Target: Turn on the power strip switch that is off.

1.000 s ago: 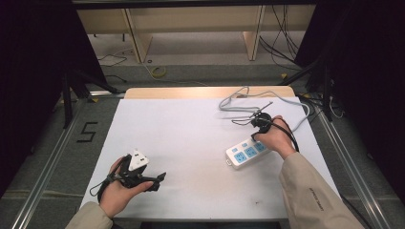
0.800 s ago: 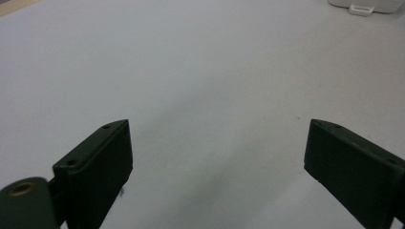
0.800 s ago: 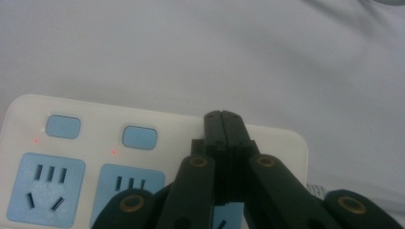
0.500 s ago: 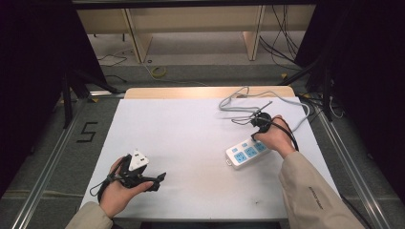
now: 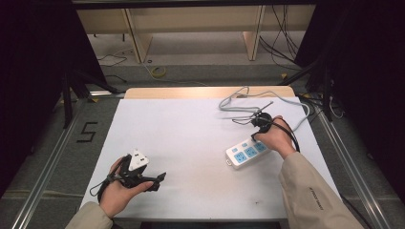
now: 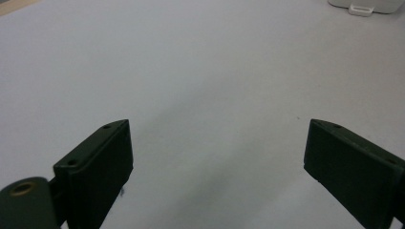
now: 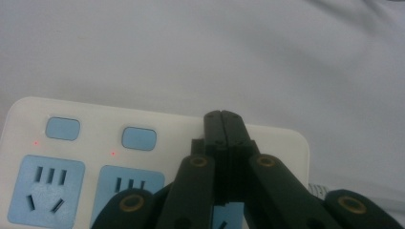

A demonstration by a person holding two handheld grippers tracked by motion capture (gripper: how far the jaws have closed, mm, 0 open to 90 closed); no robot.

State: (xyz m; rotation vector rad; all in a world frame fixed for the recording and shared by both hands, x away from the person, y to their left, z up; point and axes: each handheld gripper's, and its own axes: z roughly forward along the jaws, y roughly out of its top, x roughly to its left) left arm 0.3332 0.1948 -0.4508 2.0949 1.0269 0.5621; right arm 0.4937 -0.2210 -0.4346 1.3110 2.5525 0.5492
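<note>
A white power strip (image 5: pixel 246 152) with blue sockets lies at the right of the white table (image 5: pixel 191 138). My right gripper (image 5: pixel 258 138) stands over its far end, held in a hand. In the right gripper view the power strip (image 7: pixel 95 143) shows two blue buttons (image 7: pixel 139 138), each with a small red light beside it. My right gripper (image 7: pixel 223 119) is shut, with its tips together on the strip's top face beside those buttons. What lies under the tips is hidden. My left gripper (image 5: pixel 157 181) rests at the table's near left. In its own view my left gripper (image 6: pixel 217 143) is wide open over bare tabletop.
The strip's grey cable (image 5: pixel 239 102) loops across the back right of the table. A wooden edge (image 5: pixel 205 92) runs along the far side, with shelving and floor cables beyond. A corner of the strip (image 6: pixel 365 5) shows at the top right of the left gripper view.
</note>
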